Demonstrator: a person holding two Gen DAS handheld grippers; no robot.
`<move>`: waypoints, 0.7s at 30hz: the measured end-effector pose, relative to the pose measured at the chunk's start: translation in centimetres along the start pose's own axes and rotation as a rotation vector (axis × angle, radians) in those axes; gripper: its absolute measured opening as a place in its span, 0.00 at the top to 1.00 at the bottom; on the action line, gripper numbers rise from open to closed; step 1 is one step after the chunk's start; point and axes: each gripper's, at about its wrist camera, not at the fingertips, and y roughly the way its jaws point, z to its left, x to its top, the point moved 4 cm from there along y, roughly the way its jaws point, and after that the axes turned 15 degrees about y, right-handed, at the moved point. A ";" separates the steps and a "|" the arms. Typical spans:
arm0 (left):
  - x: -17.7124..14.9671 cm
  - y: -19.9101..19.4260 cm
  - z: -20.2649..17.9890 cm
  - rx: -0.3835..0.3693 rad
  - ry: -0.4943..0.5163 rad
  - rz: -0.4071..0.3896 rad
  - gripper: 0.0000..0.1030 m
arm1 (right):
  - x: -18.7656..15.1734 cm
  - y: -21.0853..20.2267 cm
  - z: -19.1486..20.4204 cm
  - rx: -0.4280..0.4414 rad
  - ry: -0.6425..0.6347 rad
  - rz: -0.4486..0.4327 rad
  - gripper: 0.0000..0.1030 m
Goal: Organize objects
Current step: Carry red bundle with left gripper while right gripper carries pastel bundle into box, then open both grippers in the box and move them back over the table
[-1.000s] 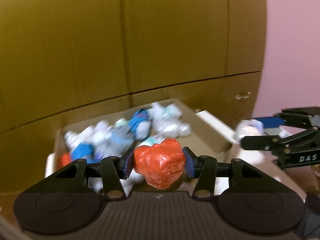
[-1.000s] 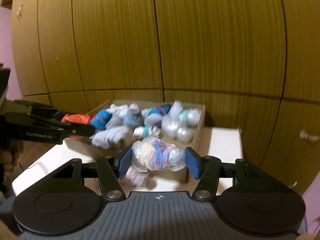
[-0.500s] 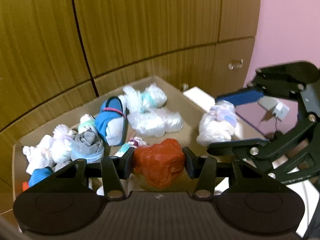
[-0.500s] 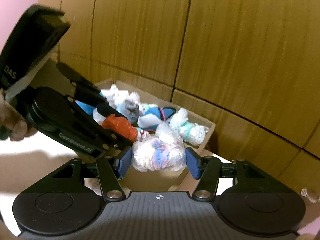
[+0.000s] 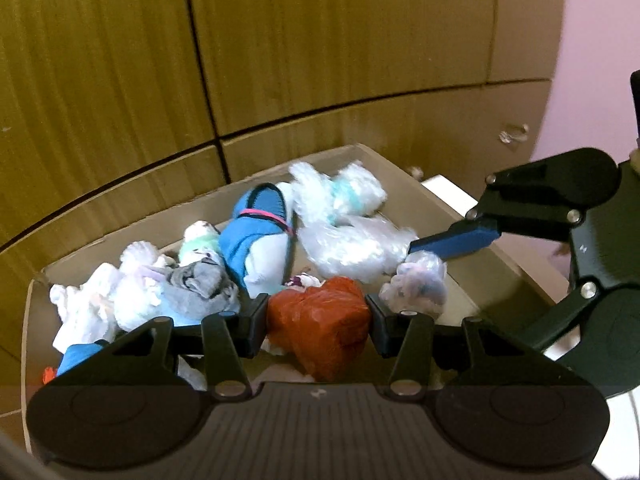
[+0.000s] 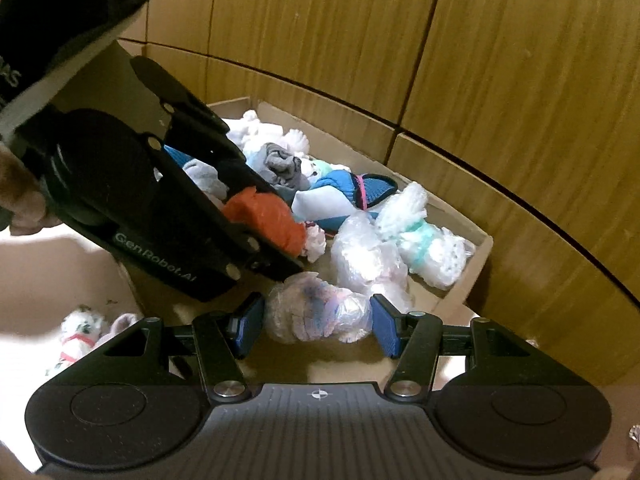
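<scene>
Left wrist view: both of my grippers carry wrapped bundles over the cardboard box.

My left gripper is clamped on the orange bundle at lower centre of the frame, just above the box's near side. To its right, my right gripper pinches the pastel bundle, with one blue pad visible over it. In the right wrist view that gripper holds the pastel bundle between both pads at lower centre, over the box's near wall, and the left gripper reaches in from the upper left with the orange bundle. Inside the box lie a blue sock roll, a grey roll and several white plastic-wrapped rolls. A floral bundle sits on the white worktop at lower left.
</scene>
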 end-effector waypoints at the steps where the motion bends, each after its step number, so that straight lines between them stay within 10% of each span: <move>1: 0.0 0.1 0.0 0.013 -0.006 -0.003 0.55 | 0.1 0.3 -0.1 -0.003 0.001 0.002 0.38; 21: 0.0 1.1 -0.2 0.101 0.009 0.015 0.49 | 0.3 1.2 -1.3 -0.078 -0.037 0.028 0.32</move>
